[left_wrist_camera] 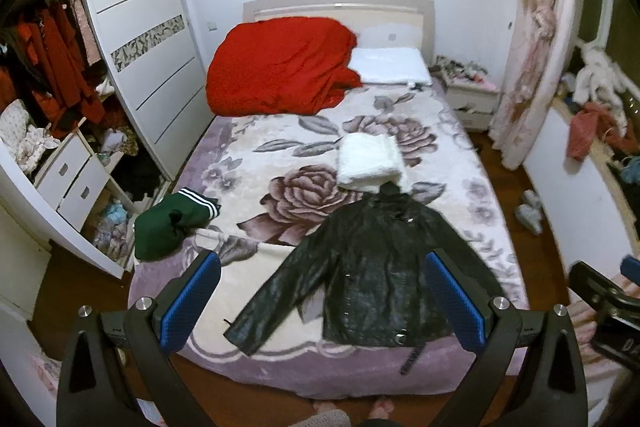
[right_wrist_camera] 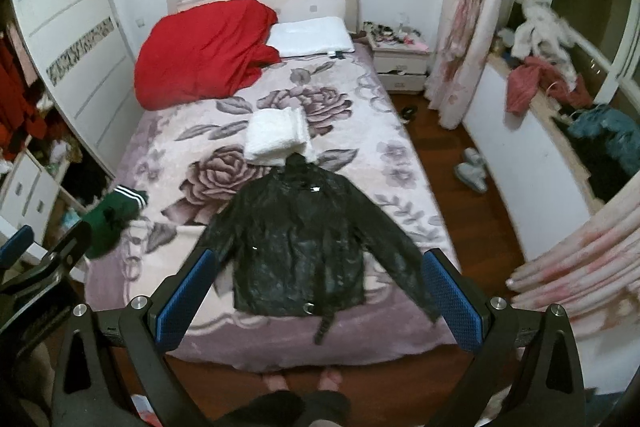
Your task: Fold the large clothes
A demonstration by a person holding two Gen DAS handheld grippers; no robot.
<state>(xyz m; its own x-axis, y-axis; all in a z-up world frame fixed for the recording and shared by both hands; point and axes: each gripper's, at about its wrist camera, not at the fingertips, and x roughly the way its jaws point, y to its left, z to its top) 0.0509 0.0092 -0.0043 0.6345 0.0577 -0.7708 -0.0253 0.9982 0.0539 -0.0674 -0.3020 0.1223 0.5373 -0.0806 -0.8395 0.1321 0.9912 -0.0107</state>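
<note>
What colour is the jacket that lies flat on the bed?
The jacket is shiny black; the right wrist view shows it best.

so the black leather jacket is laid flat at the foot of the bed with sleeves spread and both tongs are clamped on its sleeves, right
Not quite. The black leather jacket does lie flat at the foot of the bed with sleeves spread, but neither set of tongs grips it: the left tongs and right tongs are open above it, as both wrist views show.
</note>
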